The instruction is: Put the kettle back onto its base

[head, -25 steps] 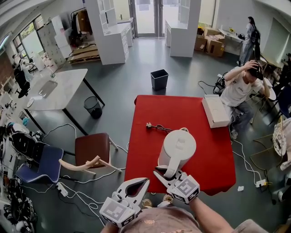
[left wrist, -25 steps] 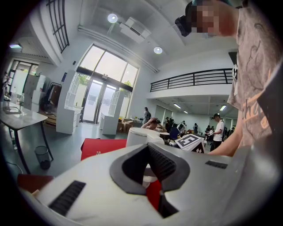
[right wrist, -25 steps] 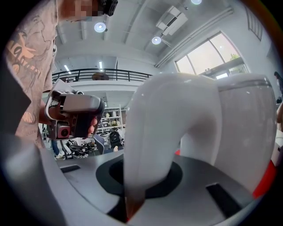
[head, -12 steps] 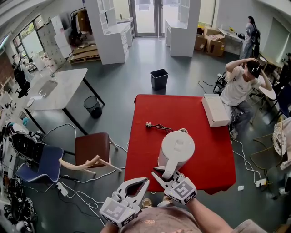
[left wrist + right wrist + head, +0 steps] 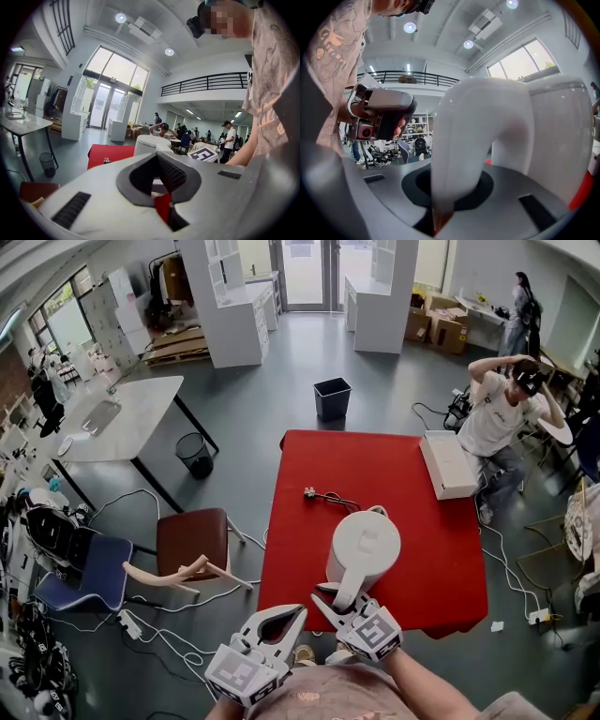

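Right gripper [image 5: 334,596]: jaws clamped on the handle [image 5: 457,150] of the kettle [image 5: 364,545]. The white handle fills the gap between the dark pads, and the marker cube [image 5: 377,634] sits behind the jaws, towards the person.
Left gripper [image 5: 287,619]: jaws closed tip to tip on nothing, just left of the right gripper and off the table's near edge. Only the table and the kettle show through the hollow between its pads.
Kettle: white, lid on, upright over the near half of the table [image 5: 300,549], a little right of the middle, with its handle turned to the near edge. Whether a base lies under it cannot be told.
Cord [image 5: 336,502]: dark, lying on the table's far half and running from beside the kettle towards the left edge.
Plug [image 5: 307,493]: pale, at the cord's free end, near the left edge.
Table: red top, rectangular.
Box [image 5: 447,465]: white, long and flat, at the far right corner, parallel to the right edge.
Bin [image 5: 331,399]: black, square, on the floor beyond the far edge.
Chair [image 5: 192,540]: brown seat, pale arms, on the floor left of the table.
Person [image 5: 494,418]: seated beyond the far right corner, white top, both hands raised to the head.
Second table [image 5: 122,418]: white top, well apart to the left, with a wire basket [image 5: 194,457] on the floor beside it.
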`<action>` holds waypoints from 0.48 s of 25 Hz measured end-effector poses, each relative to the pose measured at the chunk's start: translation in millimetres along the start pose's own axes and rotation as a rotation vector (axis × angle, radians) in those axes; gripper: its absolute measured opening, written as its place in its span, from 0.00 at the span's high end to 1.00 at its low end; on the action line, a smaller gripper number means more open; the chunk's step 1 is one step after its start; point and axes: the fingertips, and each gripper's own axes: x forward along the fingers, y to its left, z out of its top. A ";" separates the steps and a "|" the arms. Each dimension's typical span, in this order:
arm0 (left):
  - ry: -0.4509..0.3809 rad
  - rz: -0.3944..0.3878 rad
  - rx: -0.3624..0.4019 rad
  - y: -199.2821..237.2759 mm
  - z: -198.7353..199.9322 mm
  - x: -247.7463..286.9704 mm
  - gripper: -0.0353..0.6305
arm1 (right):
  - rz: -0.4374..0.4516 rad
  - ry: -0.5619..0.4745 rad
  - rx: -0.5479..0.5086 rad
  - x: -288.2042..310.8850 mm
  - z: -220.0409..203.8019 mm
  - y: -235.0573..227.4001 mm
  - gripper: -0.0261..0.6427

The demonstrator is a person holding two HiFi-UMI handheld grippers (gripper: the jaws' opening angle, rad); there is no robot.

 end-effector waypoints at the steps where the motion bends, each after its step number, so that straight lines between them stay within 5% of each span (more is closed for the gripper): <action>1: -0.001 -0.001 0.000 0.2 -0.2 -0.4 0.94 | -0.001 -0.001 -0.008 0.7 -2.2 2.3 0.88; 9: -0.001 -0.010 0.004 -5.3 0.8 1.1 0.94 | -0.026 0.010 -0.004 -1.3 -5.5 1.0 0.86; 12: -0.001 -0.009 0.006 -6.3 0.9 0.8 0.94 | -0.008 0.032 0.003 -0.9 -6.9 4.2 0.74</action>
